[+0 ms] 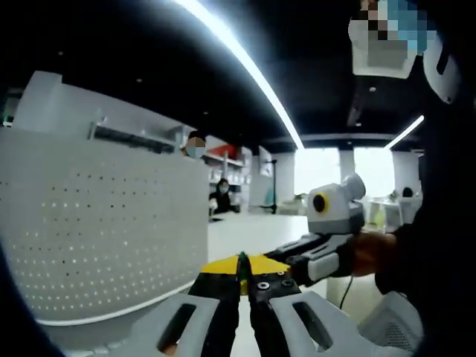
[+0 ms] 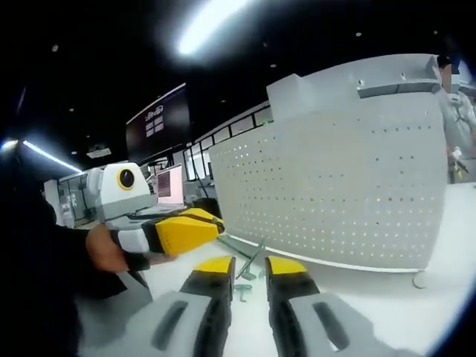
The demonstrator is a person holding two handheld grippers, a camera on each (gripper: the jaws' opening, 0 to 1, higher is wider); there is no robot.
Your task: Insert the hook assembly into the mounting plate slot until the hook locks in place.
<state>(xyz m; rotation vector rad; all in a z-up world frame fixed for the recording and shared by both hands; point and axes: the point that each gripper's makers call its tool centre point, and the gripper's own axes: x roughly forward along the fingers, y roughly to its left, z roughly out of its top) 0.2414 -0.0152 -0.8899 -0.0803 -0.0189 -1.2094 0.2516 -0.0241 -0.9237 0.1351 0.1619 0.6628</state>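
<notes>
Setting: in front of the upright white perforated metal panel, which stands on a white tabletop; every place below is given relative to this panel.

Panel: curved by the lens, dotted with rows of small holes, with a grey bracket-like bar near its top edge. In the left gripper view the same panel takes up the left half.

Left gripper: the left gripper points past the panel's free end. Its black jaws with yellow tips are pressed close on a thin green metal hook piece, which stands up between the tips. In the right gripper view this gripper sits just left of the panel's near lower corner, with a person's hand behind it.

Hook: a slim greenish wire part runs from the left gripper's yellow tip toward the panel's foot; it is small and faint, so whether it touches the panel cannot be told.

Right gripper: the right gripper hangs low before the panel's base, its yellow-tipped jaws spread apart with nothing between them. In the left gripper view it lies to the right, away from the panel, and close beside the left gripper's tips.

Background: a long ceiling light strip runs overhead, and seated people are visible beyond the panel's far end.
</notes>
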